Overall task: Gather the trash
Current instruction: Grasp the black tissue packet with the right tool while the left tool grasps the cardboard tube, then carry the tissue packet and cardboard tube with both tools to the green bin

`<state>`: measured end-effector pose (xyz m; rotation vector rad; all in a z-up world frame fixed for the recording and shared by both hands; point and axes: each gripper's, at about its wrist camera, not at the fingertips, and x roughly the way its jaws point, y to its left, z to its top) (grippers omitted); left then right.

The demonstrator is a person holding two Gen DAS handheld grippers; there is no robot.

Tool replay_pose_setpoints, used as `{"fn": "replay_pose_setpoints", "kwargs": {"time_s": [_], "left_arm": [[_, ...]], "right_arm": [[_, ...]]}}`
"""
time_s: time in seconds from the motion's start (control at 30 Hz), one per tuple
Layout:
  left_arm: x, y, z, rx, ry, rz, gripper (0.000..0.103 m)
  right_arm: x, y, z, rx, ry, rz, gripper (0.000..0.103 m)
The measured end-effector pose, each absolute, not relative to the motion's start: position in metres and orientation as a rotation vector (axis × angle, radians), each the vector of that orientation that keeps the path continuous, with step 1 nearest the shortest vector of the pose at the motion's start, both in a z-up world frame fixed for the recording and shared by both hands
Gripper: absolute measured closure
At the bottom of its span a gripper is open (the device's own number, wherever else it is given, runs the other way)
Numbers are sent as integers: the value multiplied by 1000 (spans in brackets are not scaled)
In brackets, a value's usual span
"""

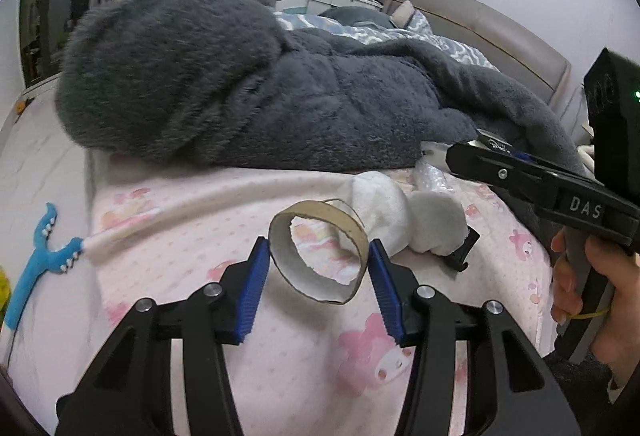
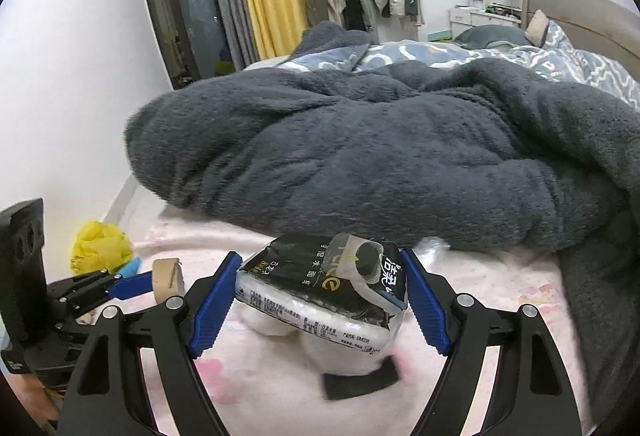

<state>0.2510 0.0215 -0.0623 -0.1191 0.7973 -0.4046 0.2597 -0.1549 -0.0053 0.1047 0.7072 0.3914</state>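
In the left wrist view my left gripper (image 1: 318, 242) is shut on a brown cardboard ring (image 1: 280, 260), held just above the pink bed sheet (image 1: 280, 356). The same ring (image 2: 168, 278) shows at the left of the right wrist view. My right gripper (image 2: 320, 256) is shut on a black and white tissue pack (image 2: 320, 300), its blue pads (image 2: 216, 300) pressing both ends. A hand (image 1: 600, 276) holds that gripper at the right of the left wrist view. Crumpled white tissues (image 1: 380, 212) and a black strip (image 2: 360, 382) lie on the sheet below the pack.
A thick grey fleece blanket (image 1: 240, 76) is heaped across the bed behind the trash. A blue tool with a white handle (image 1: 44, 260) lies at the bed's left edge. A yellow bag (image 2: 100, 244) sits on the floor at the left. Clear plastic wrap (image 1: 430, 176) lies beside the blanket.
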Motion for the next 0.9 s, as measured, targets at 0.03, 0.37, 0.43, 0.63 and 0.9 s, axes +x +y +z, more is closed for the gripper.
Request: {"fn": "replay_pose_setpoints", "kwargs": {"time_s": [0.03, 0.37, 0.43, 0.63, 0.9], "left_arm": [[249, 24, -61, -122, 796, -395, 50], [219, 68, -59, -164, 814, -264, 50], [212, 80, -59, -179, 818, -233, 50], [191, 114, -69, -201, 851, -144, 50], [167, 150, -96, -185, 933, -48, 50]], "right_arm": [[258, -152, -4, 118, 708, 408, 23], [232, -116, 1, 159, 749, 505, 23], [225, -107, 2, 154, 753, 521, 23], [206, -73, 2, 107, 765, 573, 23], [180, -23, 1, 17, 770, 644, 23]]}}
